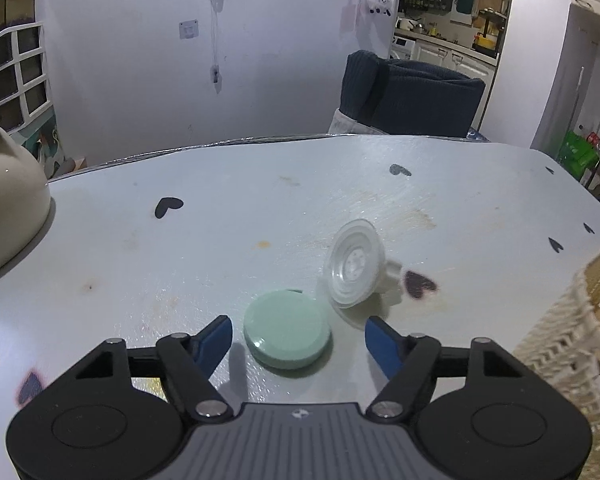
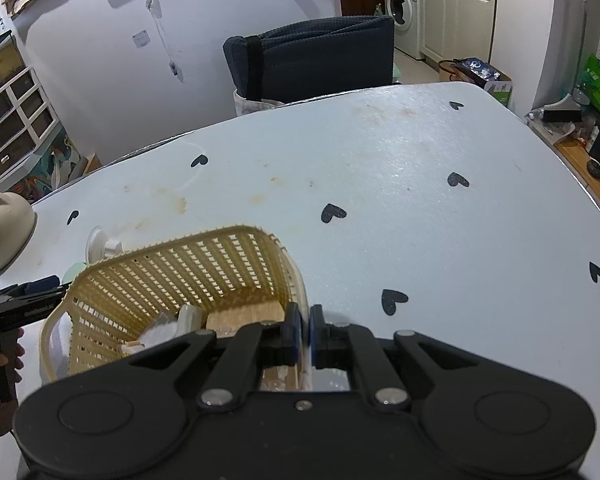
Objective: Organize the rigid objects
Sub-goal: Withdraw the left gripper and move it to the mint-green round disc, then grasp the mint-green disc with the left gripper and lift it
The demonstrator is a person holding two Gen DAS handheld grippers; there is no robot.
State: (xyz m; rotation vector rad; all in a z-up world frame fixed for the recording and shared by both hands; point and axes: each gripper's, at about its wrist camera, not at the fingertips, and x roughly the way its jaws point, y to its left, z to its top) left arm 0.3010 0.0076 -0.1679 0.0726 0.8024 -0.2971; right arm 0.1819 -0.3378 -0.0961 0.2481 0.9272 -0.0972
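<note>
Two objects lie before our left gripper (image 1: 299, 330) on the table (image 1: 220, 240): a mint-green disc (image 1: 287, 335) between its spread blue fingers (image 1: 216, 338), untouched, and a clear suction cup (image 1: 356, 267) tilted on its rim just beyond. From the right wrist, our right gripper (image 2: 304, 334) is pinched onto the near rim of the woven basket (image 2: 180, 276), which holds a few small items.

No text, label, brand or number is legible in either view
</note>
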